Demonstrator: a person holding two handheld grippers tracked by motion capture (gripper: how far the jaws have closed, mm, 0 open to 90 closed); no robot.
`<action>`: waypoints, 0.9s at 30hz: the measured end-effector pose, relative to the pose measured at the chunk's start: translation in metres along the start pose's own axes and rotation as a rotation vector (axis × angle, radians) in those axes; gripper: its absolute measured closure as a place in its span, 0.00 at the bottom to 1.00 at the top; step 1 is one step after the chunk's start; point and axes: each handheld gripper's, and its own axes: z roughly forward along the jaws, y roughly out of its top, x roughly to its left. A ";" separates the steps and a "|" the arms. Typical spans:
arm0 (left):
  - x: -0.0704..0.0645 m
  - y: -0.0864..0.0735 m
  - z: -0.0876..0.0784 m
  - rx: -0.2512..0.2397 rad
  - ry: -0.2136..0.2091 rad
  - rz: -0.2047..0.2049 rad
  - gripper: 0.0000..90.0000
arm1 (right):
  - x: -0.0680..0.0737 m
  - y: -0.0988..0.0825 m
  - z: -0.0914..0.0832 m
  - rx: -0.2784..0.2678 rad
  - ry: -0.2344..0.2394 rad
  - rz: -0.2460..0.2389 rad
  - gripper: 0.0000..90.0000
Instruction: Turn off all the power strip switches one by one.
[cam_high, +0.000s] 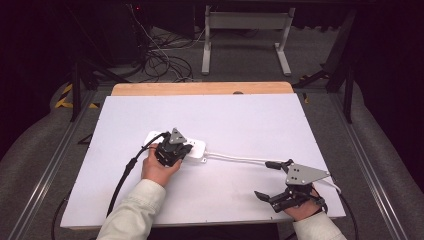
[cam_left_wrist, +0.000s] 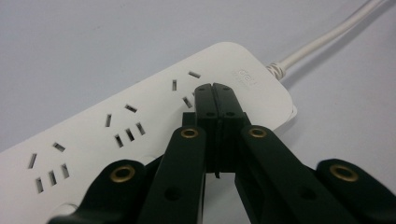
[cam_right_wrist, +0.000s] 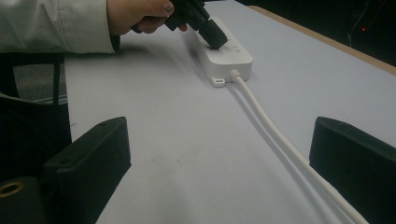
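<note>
White table (cam_high: 240, 120), dark floor beyond. Power strip (cam_high: 195, 148) near the middle, long axis left-right, cord (cam_high: 240, 158) trailing off its right end. Left gripper (cam_left_wrist: 215, 93) fingers pressed together, tips on the strip's cord end. Right gripper (cam_high: 268, 180) beside the cord, fingers spread wide, empty.

Even overhead light on white table (cam_high: 240, 120); dark, dim surroundings. Soft shadows beside cord (cam_right_wrist: 275, 135) and power strip (cam_left_wrist: 140, 116). Near jaws blurred in both gripper views. No glare; slight grain.
</note>
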 end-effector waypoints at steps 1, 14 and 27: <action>0.000 0.000 0.000 -0.001 -0.001 0.000 1.00 | 0.000 0.000 0.000 0.000 -0.001 0.001 0.07; -0.008 0.003 0.003 0.021 0.034 0.031 1.00 | 0.001 0.000 0.001 0.005 -0.003 -0.002 0.07; 0.003 0.007 -0.022 -0.053 0.039 -0.038 1.00 | 0.000 -0.001 -0.001 0.000 -0.004 -0.002 0.07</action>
